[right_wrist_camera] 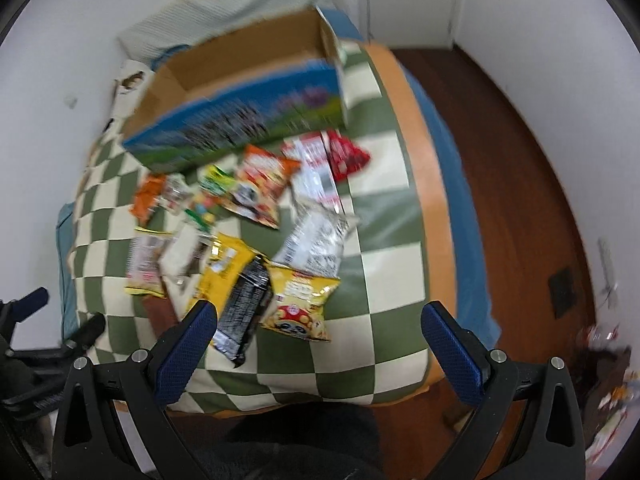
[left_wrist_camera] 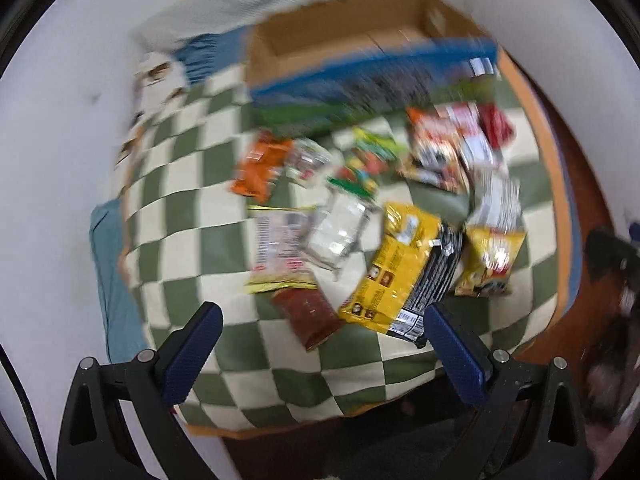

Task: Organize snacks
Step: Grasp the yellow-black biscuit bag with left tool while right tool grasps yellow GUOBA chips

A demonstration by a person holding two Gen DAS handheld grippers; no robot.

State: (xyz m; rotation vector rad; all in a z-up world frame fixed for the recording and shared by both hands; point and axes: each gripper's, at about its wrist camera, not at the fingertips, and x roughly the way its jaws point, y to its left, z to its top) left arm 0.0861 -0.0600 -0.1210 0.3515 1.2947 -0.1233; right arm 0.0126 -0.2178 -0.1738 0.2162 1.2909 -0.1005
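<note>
Snack packets lie scattered on a green-and-cream checked bed, just in front of an open cardboard box. Left gripper and right gripper hover above the bed's near edge, jaws wide, holding nothing.

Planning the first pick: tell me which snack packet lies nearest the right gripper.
The black packet, lying between two yellow bags: its lower end almost reaches the right gripper's left finger, and the other packets lie farther back.
</note>
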